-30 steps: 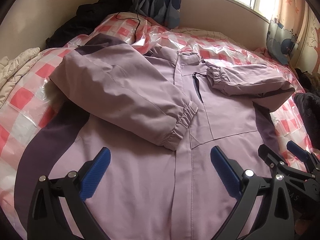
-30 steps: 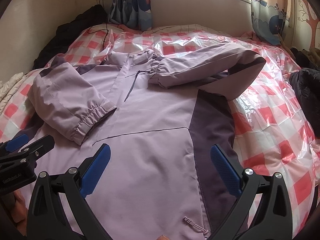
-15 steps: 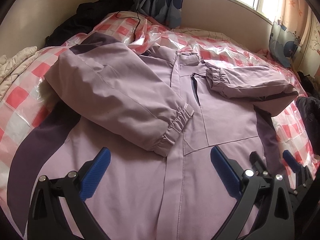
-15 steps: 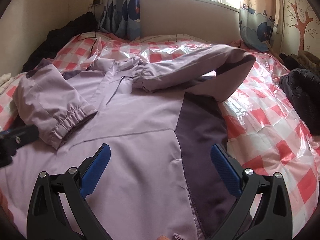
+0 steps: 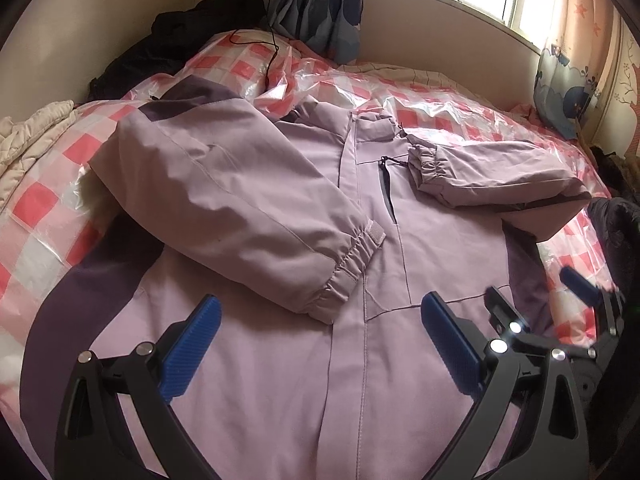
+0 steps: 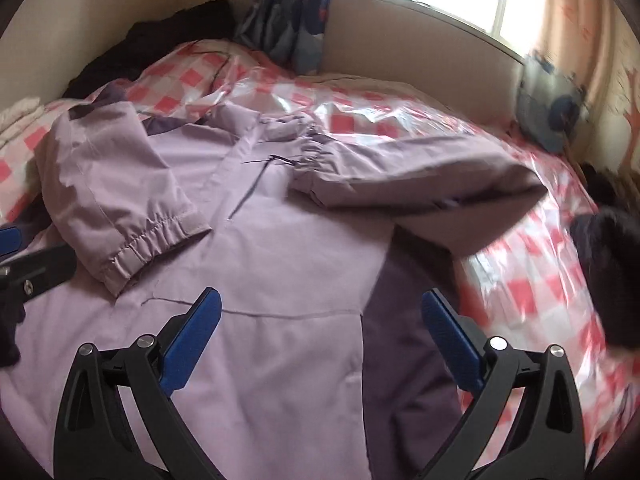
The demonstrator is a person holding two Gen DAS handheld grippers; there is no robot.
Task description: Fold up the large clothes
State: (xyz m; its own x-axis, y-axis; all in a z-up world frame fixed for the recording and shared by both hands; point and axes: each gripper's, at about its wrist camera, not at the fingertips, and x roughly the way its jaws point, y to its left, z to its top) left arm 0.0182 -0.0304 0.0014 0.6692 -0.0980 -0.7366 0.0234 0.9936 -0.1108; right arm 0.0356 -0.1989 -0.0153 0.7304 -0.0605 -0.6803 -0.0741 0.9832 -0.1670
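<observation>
A lilac jacket [image 5: 304, 360] with dark purple side panels lies front-up on the bed, and it also fills the right wrist view [image 6: 280, 280]. Both sleeves are folded inward over the chest: the left sleeve [image 5: 240, 208] ends in a gathered cuff near the zip, the right sleeve [image 5: 492, 176] lies across the upper chest. My left gripper [image 5: 320, 344] hovers open above the lower front, holding nothing. My right gripper [image 6: 320, 344] is open above the lower right front beside the dark panel [image 6: 404, 360]. The right gripper also shows at the right edge of the left wrist view [image 5: 540, 300].
The bed carries a pink-and-white checked cover under clear plastic [image 5: 440, 108]. Dark clothes [image 5: 192, 36] are piled at the head by the wall, with a black cable [image 5: 268, 52] beside them. Another dark garment [image 6: 608, 256] lies at the right edge. A cream quilt [image 5: 28, 148] is left.
Both grippers have lifted and drawn back slightly from the jacket, staying open. The right wrist view is blurred from motion. The jacket has not moved.
</observation>
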